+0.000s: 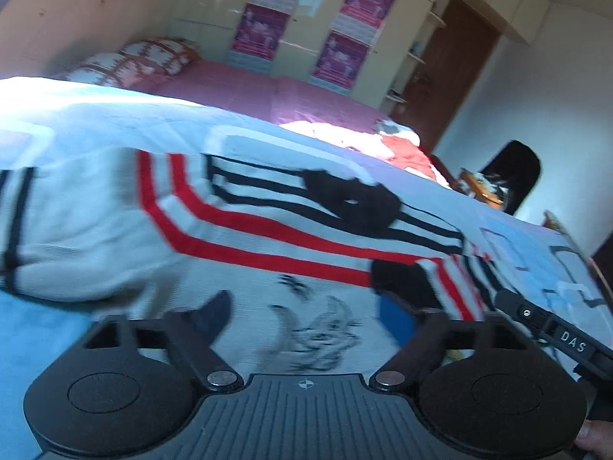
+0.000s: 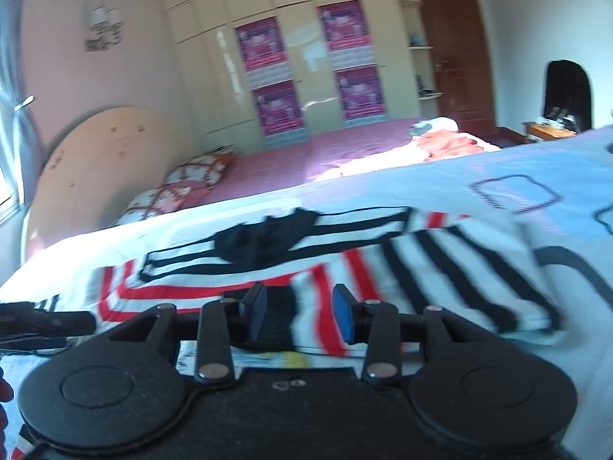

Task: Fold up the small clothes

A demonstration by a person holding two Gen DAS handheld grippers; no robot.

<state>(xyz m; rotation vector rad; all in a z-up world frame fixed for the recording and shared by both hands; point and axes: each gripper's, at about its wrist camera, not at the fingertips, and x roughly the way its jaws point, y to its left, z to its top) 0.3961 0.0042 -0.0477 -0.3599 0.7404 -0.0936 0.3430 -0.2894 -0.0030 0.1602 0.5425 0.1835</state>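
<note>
Looking into a home bedroom.
Showing a bed (image 2: 345, 142) lying under a pink cover, patterned pillows (image 2: 180, 184) resting by a rounded headboard (image 2: 103, 161), a tall cream wardrobe (image 2: 299, 30) standing along the far wall and carrying pink posters (image 2: 264, 44), a brown wooden door (image 2: 452, 46) standing in the corner, and clothes (image 2: 448, 142) lying heaped on the bed's far side.

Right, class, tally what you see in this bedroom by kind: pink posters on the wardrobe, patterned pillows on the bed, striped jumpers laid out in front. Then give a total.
Pink posters: 4
Patterned pillows: 2
Striped jumper: 1
Total: 7
</note>
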